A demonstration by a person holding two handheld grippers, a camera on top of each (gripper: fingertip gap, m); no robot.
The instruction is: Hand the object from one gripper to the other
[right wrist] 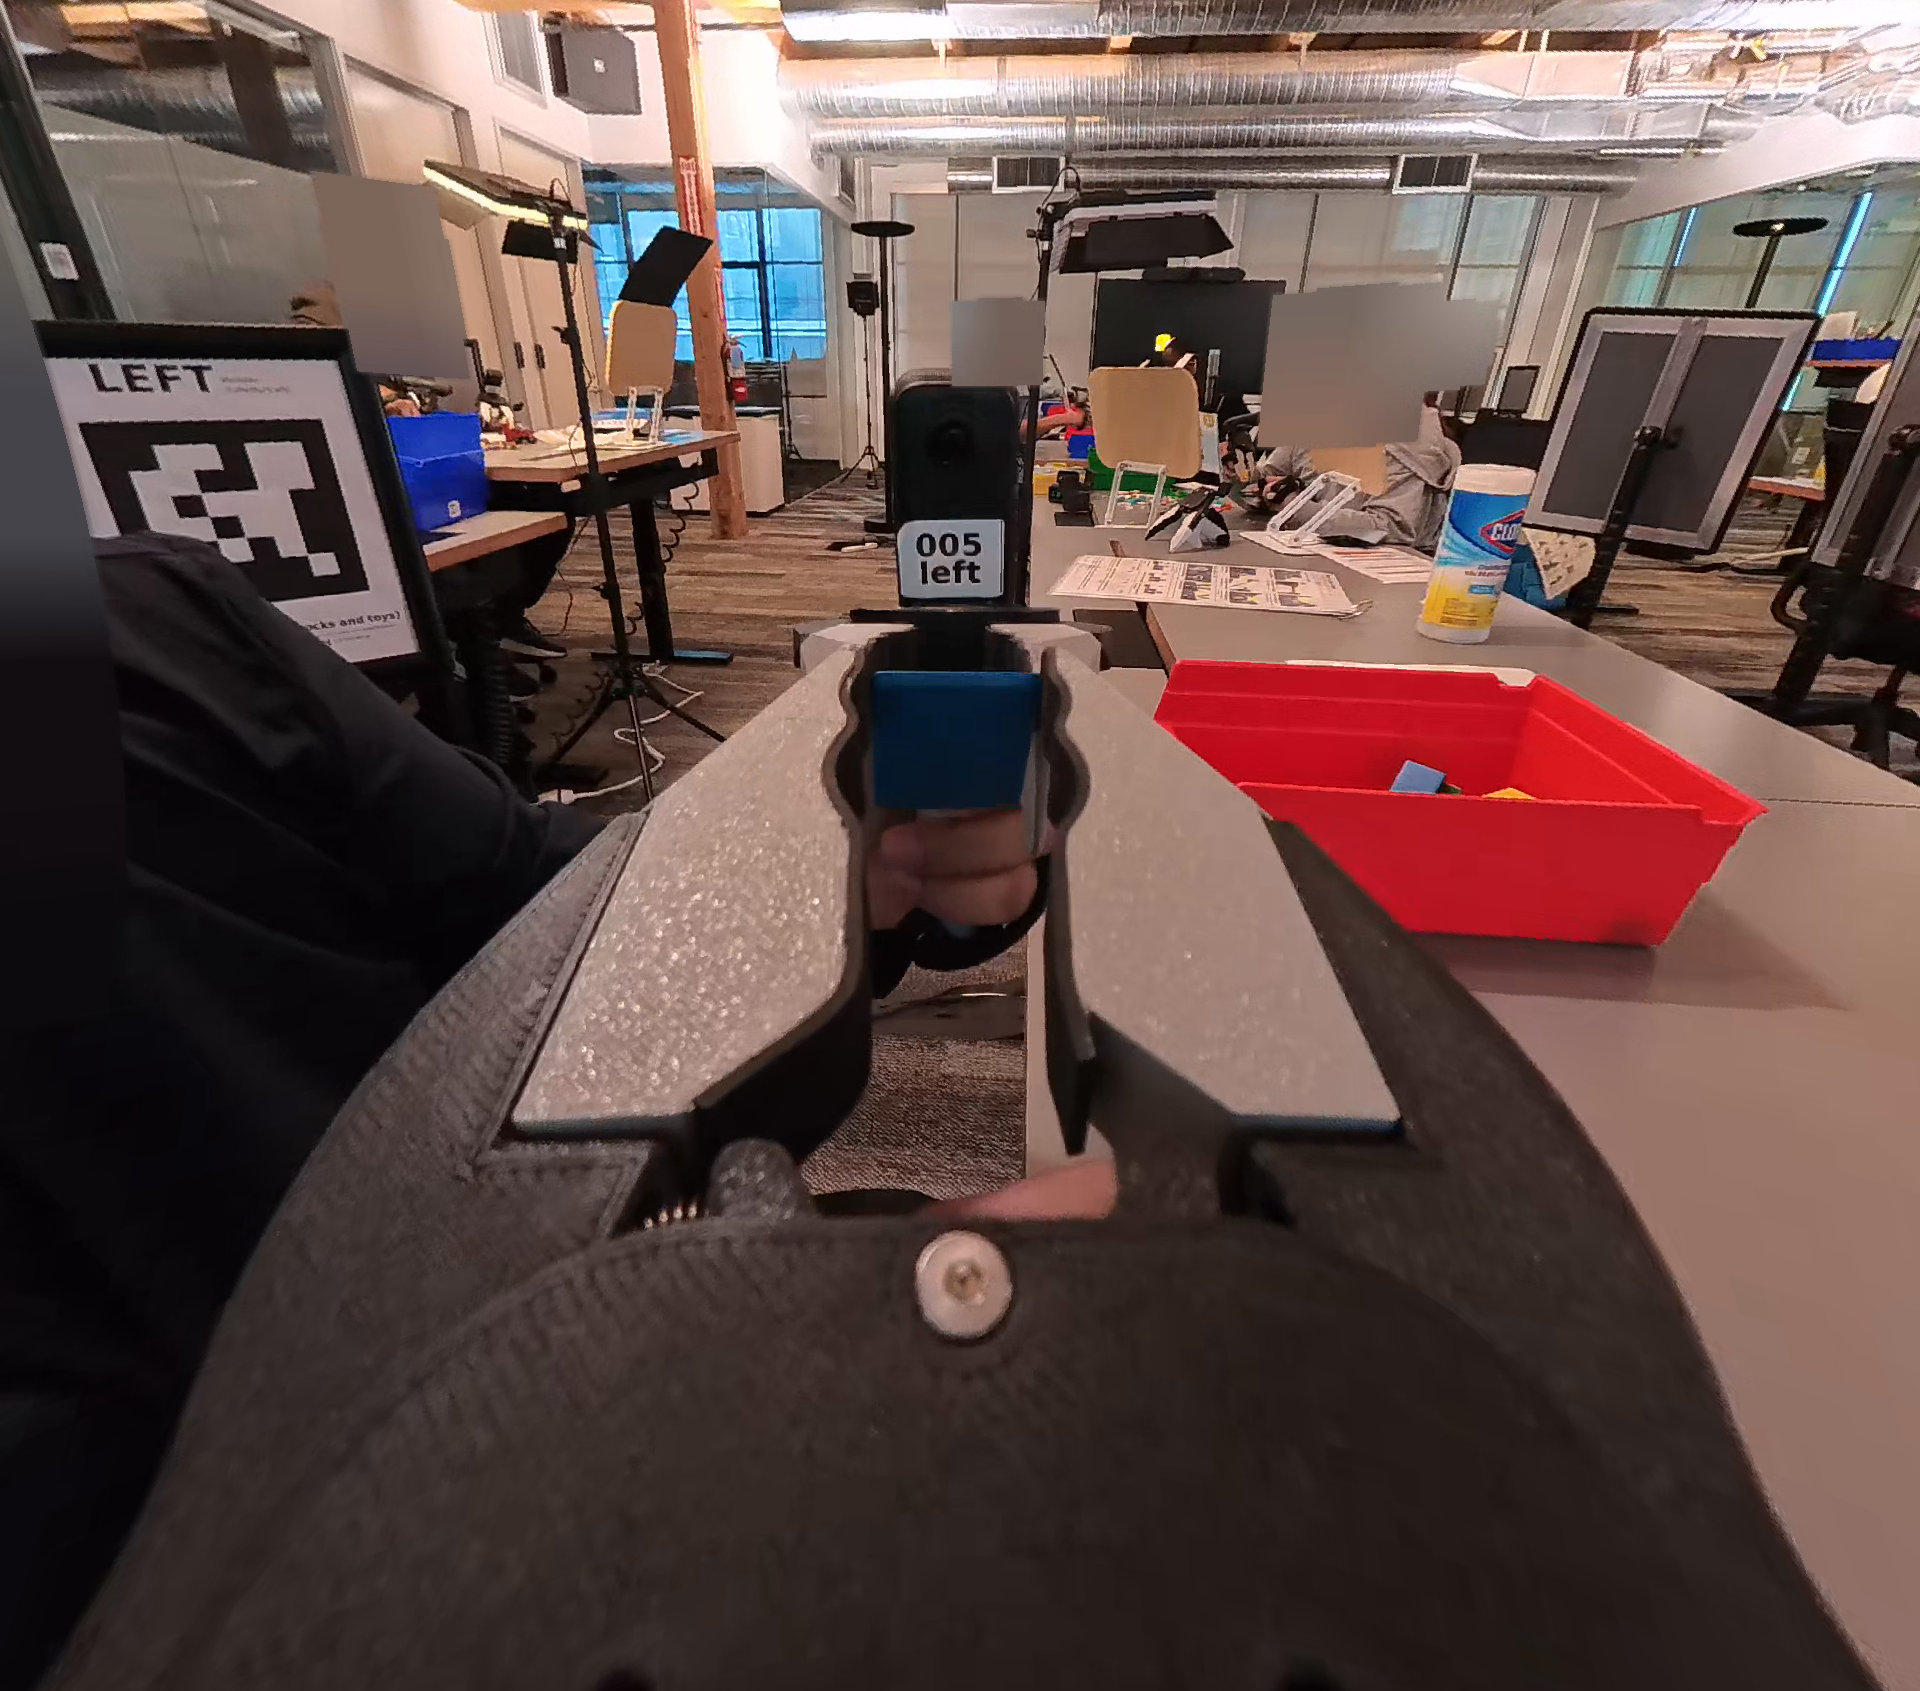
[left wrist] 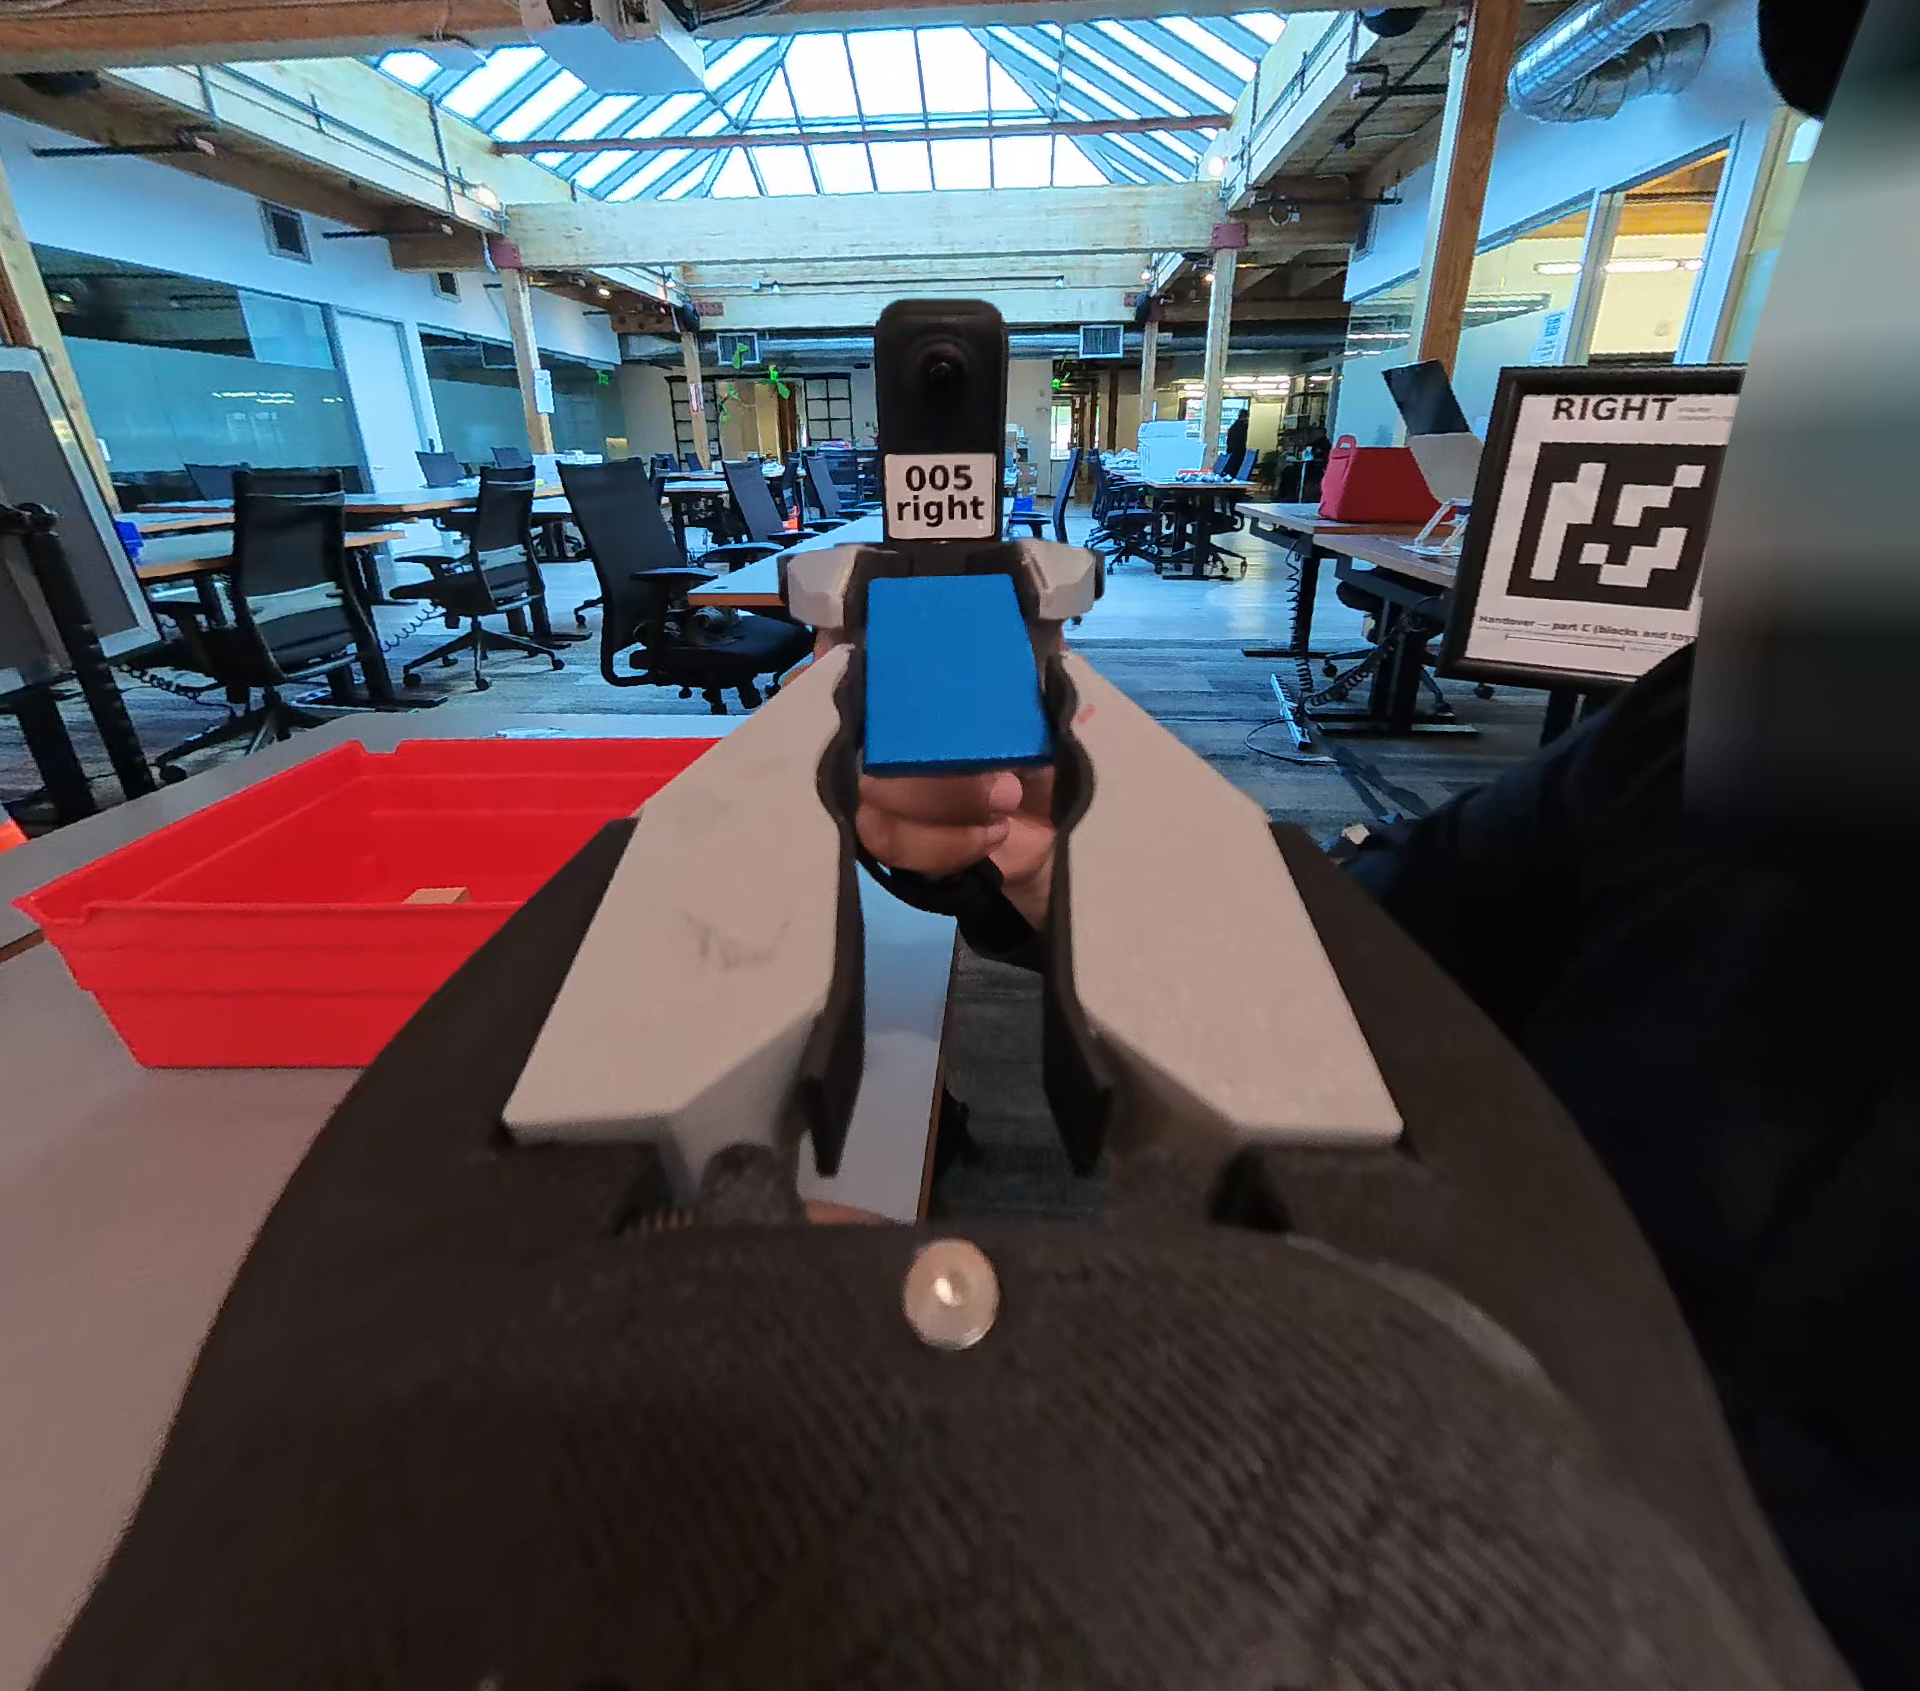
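While my two tools meet tip to tip above the edge of the tabletop (left wrist: 125, 1226), the blue block (left wrist: 951, 670) sits in the air between them, clear of every surface. It is a flat slab with its broad face tilted up toward my left camera. My left tool (left wrist: 954, 737) is narrowed onto the near end, both dark pads against the block's side edges. My right tool (right wrist: 954, 748) brackets the other end the same way, narrowed so its pads press the block's sides, though a thin grey strip shows along the right pad and I cannot tell what it is. Each tool's camera stands upright just behind the block in the other's view, with a white label below its lens.

Under the block I see the hand (left wrist: 945, 820) wrapped around the opposite tool's grip, and a dark sleeve (left wrist: 1558, 914) beside it.

Near the tools, a red bin (left wrist: 260, 966) rests on the grey tabletop. A small tan piece (left wrist: 436, 895) lies inside it, as do a blue piece (right wrist: 1418, 777) and a yellow one (right wrist: 1507, 794).

Farther back on the tabletop stands a canister of wipes (right wrist: 1475, 550), upright, well apart from the bin. A framed black-and-white marker board (left wrist: 1600, 519) stands behind each tool.
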